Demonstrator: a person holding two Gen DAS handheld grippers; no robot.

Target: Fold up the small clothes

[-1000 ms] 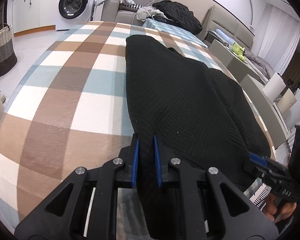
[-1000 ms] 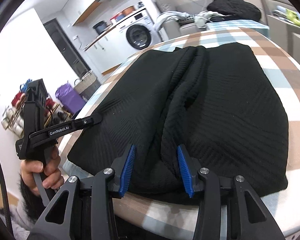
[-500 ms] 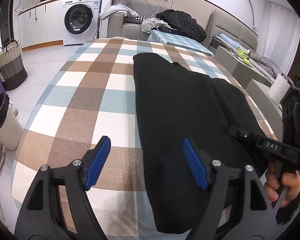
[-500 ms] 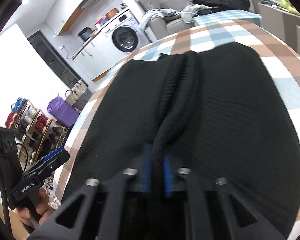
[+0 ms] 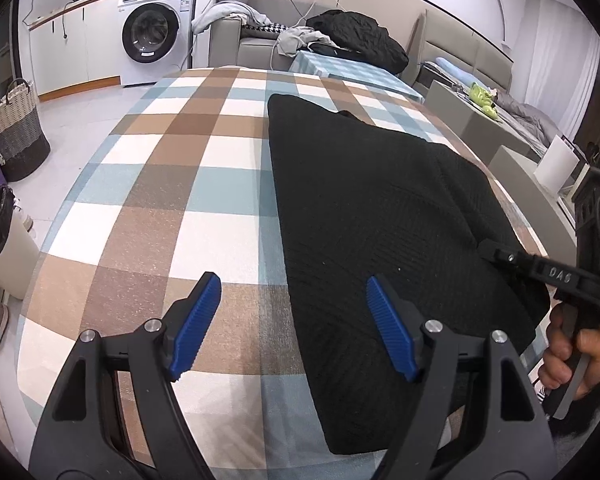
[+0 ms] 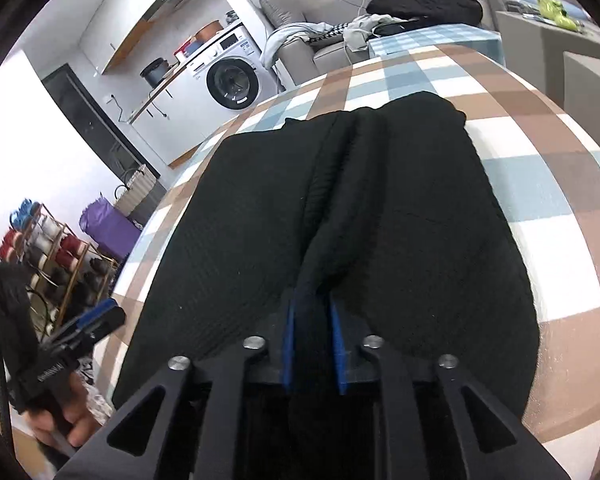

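Observation:
A black knit garment (image 5: 380, 200) lies flat on the checked tablecloth (image 5: 160, 200), its near end at the table's front edge. My left gripper (image 5: 292, 284) is open just above the garment's near left edge, one blue pad over cloth, the other over the tablecloth, holding nothing. In the right wrist view the garment (image 6: 400, 220) shows a raised lengthwise ridge. My right gripper (image 6: 312, 312) has that ridge pinched between its blue pads, and its jaws are opening. A hand holds the right gripper (image 5: 540, 272) at the garment's near right corner.
A sofa (image 5: 260, 40) with a black jacket (image 5: 356, 36) and loose clothes stands beyond the table. A washing machine (image 5: 152, 36) is at the back left. A woven basket (image 5: 16, 128) and a bin (image 5: 0, 232) stand on the floor to the left. A shelf rack (image 6: 52, 248) is beside the table.
My left gripper let go of the garment's near edge, opened wide and drew back slightly. My right gripper closed on a ridge of the black cloth and shifted sideways.

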